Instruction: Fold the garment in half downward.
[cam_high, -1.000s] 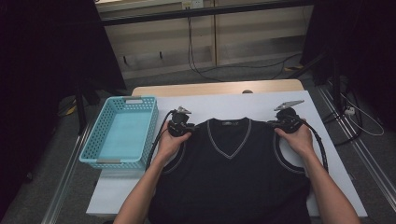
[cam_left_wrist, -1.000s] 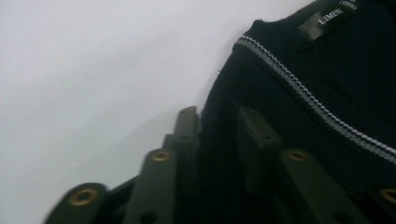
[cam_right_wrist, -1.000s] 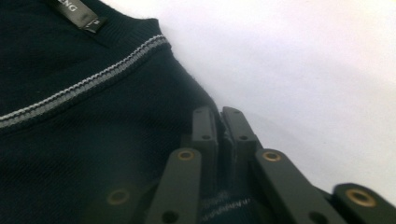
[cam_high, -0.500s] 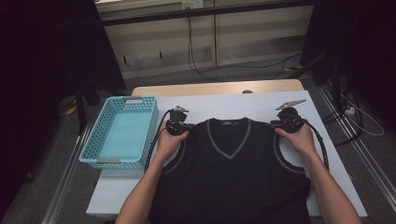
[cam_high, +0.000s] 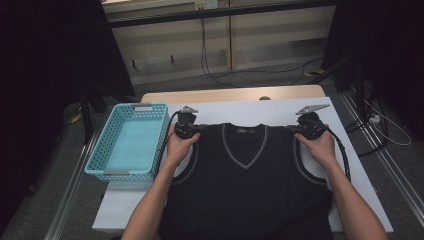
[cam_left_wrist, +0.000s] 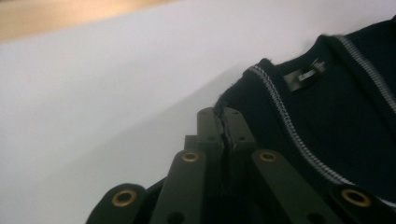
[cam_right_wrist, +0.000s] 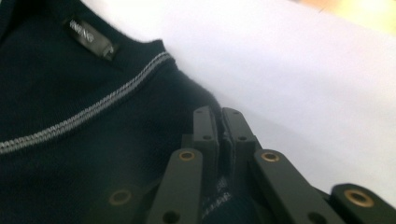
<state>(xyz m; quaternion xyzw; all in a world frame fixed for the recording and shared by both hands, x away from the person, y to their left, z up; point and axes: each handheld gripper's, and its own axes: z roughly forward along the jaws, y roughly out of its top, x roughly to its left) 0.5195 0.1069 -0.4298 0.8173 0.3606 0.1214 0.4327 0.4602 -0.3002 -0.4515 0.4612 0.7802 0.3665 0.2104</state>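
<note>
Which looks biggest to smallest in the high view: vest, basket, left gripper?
1. vest, covering most of the table's near half.
2. basket, clearly smaller.
3. left gripper, by far the smallest, shut on the vest's shoulder.

This looks like a lab or recording studio set up for data collection. A white-covered table (cam_high: 260, 107) stands on a grey floor between metal rails (cam_high: 385, 160), dark curtains (cam_high: 45, 65) hang at both sides, loose cables (cam_high: 220, 75) trail along plain wooden wall panels (cam_high: 260, 40).
</note>
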